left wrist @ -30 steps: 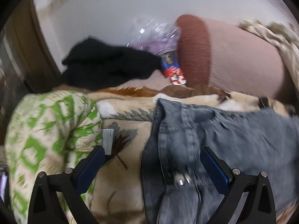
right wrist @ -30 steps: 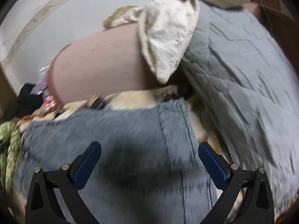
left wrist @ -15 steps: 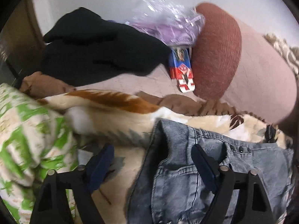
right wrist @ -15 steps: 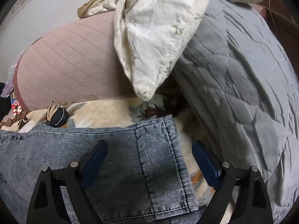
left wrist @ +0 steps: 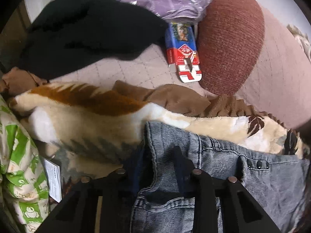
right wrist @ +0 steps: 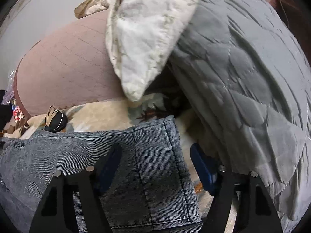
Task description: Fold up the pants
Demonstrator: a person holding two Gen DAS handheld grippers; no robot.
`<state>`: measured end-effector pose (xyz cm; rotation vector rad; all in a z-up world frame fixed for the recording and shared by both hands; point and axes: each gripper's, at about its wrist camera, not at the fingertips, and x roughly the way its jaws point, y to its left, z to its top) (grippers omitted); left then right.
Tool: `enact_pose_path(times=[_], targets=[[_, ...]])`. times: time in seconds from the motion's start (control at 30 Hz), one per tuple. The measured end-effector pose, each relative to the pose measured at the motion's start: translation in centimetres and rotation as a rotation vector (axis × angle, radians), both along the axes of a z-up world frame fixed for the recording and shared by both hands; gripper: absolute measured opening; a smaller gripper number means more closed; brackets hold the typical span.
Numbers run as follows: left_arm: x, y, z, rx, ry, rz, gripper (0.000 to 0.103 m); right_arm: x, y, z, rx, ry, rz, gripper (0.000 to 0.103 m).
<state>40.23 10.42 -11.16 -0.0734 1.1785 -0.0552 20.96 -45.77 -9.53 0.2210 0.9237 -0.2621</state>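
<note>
Grey-blue jeans [left wrist: 223, 176] lie on a cream leaf-print blanket [left wrist: 93, 132]. In the left wrist view my left gripper [left wrist: 158, 165] straddles the waistband corner of the jeans, its jaws narrowed around the fabric edge. In the right wrist view the jeans' leg hem [right wrist: 155, 155] lies flat, and my right gripper [right wrist: 155, 167] is open with one finger on the denim and the other on the blanket to the right of the hem.
A black garment [left wrist: 81, 29], a purple plastic bag [left wrist: 171, 2], a red-blue box [left wrist: 182, 50] and a pink bolster [left wrist: 233, 38] lie behind. A green-white cushion [left wrist: 17, 174] is left. A grey quilt [right wrist: 243, 77] and cream cloth [right wrist: 147, 31] rise right.
Both grippers moved forward and down onto the jeans. The left jaws narrowed sharply around the waistband corner. The right jaws narrowed a little around the hem.
</note>
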Motion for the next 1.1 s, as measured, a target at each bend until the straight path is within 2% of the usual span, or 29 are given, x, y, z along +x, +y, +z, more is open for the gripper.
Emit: enact_pose_path(times=[0.07, 0.23, 0.37, 0.5, 0.57, 0.6, 0.63, 0.67, 0.7, 0.73, 0.83, 0.97, 1.1], targets=[[-0.1, -0.5, 0.0, 0.030, -0.024, -0.016, 0.018, 0.1, -0.7, -0.2, 0.026, 0.004, -0.004, 0.069], [-0.2, 0.8, 1.0, -0.026, -0.066, 0.023, 0.004, 1.2, -1.7, -0.8, 0.030, 0.020, -0.048, 0.066], [-0.5, 0.3, 2.9, -0.070, -0.129, -0.020, 0.003, 2.6, -2.1, -1.1, 0.029, 0.028, -0.087, 0.066], [-0.3, -0.3, 2.8, -0.039, -0.132, -0.040, 0.003, 4.5, -2.0, -2.2, 0.000, 0.086, -0.116, 0.064], [-0.3, -0.1, 2.4, -0.034, -0.122, -0.026, 0.003, 5.4, -1.8, -2.9, -0.022, 0.098, -0.126, 0.054], [-0.4, 0.1, 2.3, -0.041, -0.121, -0.018, 0.003, 5.7, -2.0, -3.2, -0.012, 0.106, -0.129, 0.049], [-0.5, 0.2, 2.0, -0.048, -0.125, -0.018, 0.003, 5.9, -2.1, -3.5, 0.005, 0.117, -0.136, 0.039], [-0.6, 0.4, 2.2, -0.063, -0.137, -0.014, 0.003, 6.1, -2.1, -3.7, 0.011, 0.117, -0.141, 0.035], [-0.4, 0.3, 2.1, -0.066, -0.139, -0.012, 0.003, 6.1, -2.0, -3.5, 0.000, 0.104, -0.137, 0.032], [-0.5, 0.5, 2.6, -0.077, -0.149, -0.010, 0.003, 6.0, -1.8, -3.2, -0.011, 0.089, -0.129, 0.023], [-1.1, 0.7, 3.8, -0.114, -0.185, -0.014, 0.003, 5.1, -1.3, -1.7, -0.018, 0.033, -0.098, 0.017], [-2.6, 1.0, 6.1, -0.148, -0.219, -0.022, 0.003, 2.9, -1.2, 0.8, -0.003, -0.032, -0.077, 0.016], [-4.8, 2.5, 9.0, -0.236, -0.275, -0.007, 0.003, -0.6, -2.0, 4.4, 0.038, -0.143, -0.075, 0.016]])
